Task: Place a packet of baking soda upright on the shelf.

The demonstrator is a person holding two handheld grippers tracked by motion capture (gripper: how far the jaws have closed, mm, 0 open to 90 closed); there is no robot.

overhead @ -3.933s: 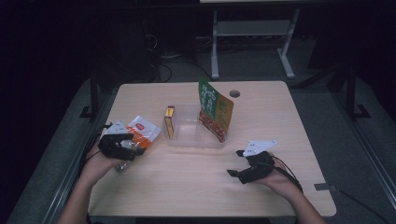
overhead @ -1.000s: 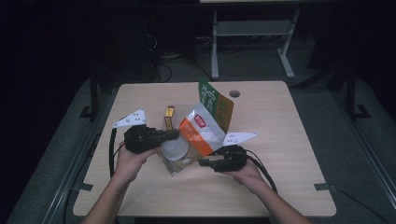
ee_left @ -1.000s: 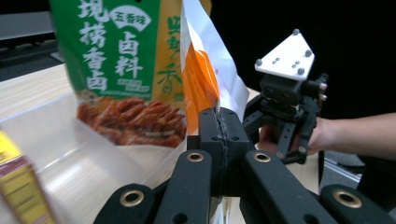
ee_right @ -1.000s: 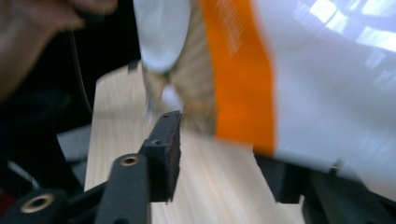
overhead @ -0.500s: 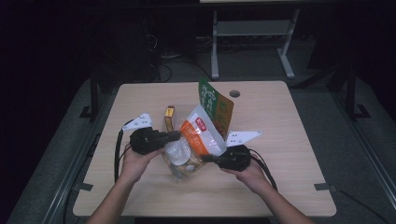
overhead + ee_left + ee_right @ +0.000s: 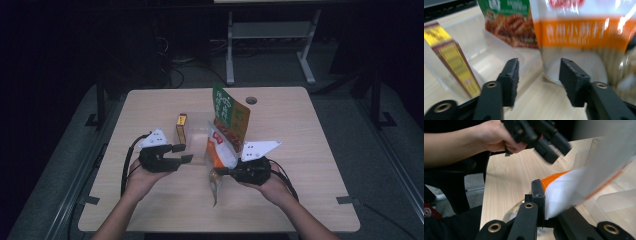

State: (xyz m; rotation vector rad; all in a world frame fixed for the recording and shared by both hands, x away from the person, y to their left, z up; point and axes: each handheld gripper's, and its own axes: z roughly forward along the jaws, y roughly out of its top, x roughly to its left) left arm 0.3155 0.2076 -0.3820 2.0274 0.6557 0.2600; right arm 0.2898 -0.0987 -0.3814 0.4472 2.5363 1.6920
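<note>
- The orange-and-white pouch (image 6: 220,150) is seen just below the middle of the high view, lifted off the table (image 6: 310,150) and tilted, its lower edge clamped in the right gripper (image 6: 225,172), whose jaws are closed tight on it.
- In the right gripper view the pouch (image 6: 564,190) is pinched at centre frame.
- The left gripper (image 6: 182,154) is held left of centre, near the pouch but apart from it; its jaws have just been opening and stand about half apart, with nothing between them.
- Behind the pouch, a clear tray (image 6: 197,131) is seen, with a green snack bag (image 6: 227,117) standing upright in it and a yellow box (image 6: 180,127) at its left end.
</note>
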